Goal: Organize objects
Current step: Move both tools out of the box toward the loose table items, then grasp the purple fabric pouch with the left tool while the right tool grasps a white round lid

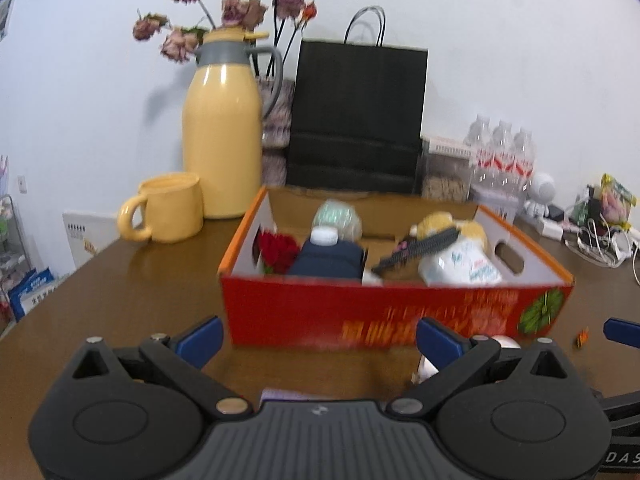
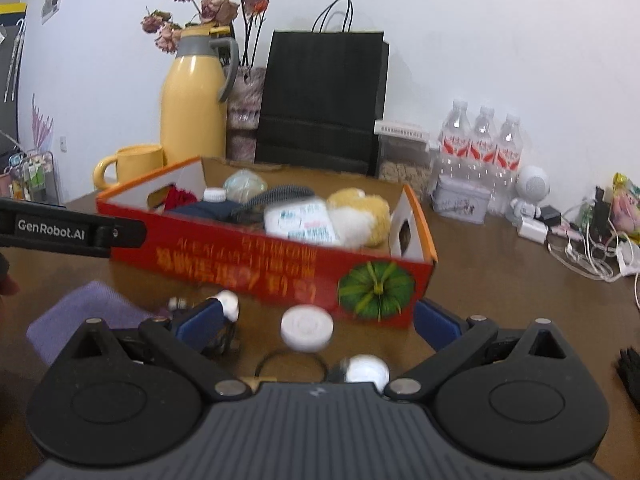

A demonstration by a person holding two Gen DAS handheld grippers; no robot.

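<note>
While both grippers are hanging low over the table (image 2: 500, 264), the loose bits in front of the box (image 2: 248, 260) are waiting to be tidied. Starting at the left of the right wrist view, a purple cloth (image 2: 80, 312) is lying flat beside the left gripper's arm, soft and floppy, best pinched at an edge or bunched at the middle. Next, small white-tipped pieces (image 2: 228, 304) are sitting just by the right gripper's left finger; too blurred to name. Moving along, a white disc (image 2: 307, 328) is resting between the fingers' line and the box front, looking light, hard and smooth, so I'd judge it slippery; taking it across its rim seems the safe hold. Nearer still, a thin dark ring (image 2: 288, 360) and a white ball (image 2: 366, 370) are lying by the gripper body, the ball likely to roll.

The right gripper (image 2: 316, 320) is standing spread wide, carrying nothing. The left gripper (image 1: 318, 338) is likewise splayed and empty, facing the box's long side. Inside the box, a bottle (image 1: 325, 236), a plush toy (image 2: 360, 212) and a packet (image 2: 300, 222) are already packed.
</note>
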